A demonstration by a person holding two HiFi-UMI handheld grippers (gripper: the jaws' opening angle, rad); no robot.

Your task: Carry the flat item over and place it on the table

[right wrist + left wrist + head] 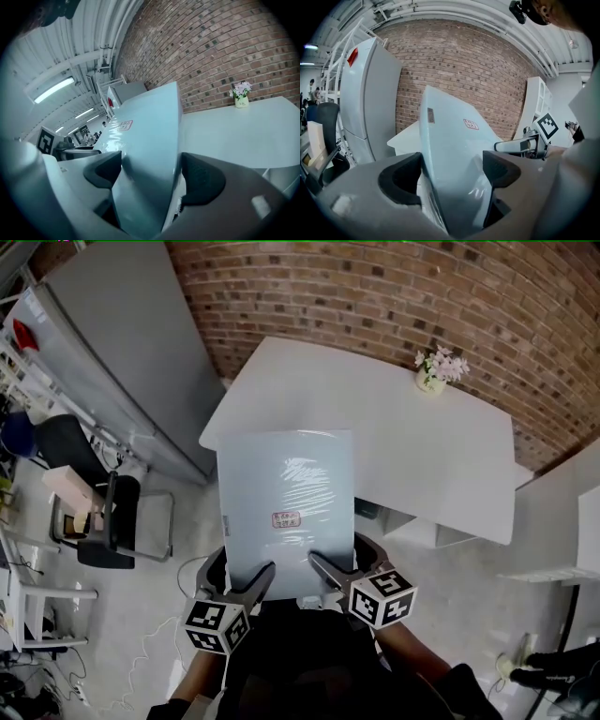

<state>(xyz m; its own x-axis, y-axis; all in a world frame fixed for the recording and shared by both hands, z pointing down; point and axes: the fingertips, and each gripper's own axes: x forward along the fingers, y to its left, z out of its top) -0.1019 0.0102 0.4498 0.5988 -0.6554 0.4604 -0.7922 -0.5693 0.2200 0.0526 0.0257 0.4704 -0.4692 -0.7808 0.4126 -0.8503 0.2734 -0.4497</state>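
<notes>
Brick wall (375, 287) behind, white table (422, 456) ahead: the left gripper (258, 577) and right gripper (319, 566) each pinch the near edge of the flat item (286, 493), jaws closed against it. It hangs in the air, far end above the table's near corner. Gripped along one edge only, it could droop and slip.

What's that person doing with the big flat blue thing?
A person is holding a flat pack by its near edge, the left tongs and right tongs both shut on it. The white table lies just ahead, with a little flower pot on it. The pack isn't down yet.
</notes>
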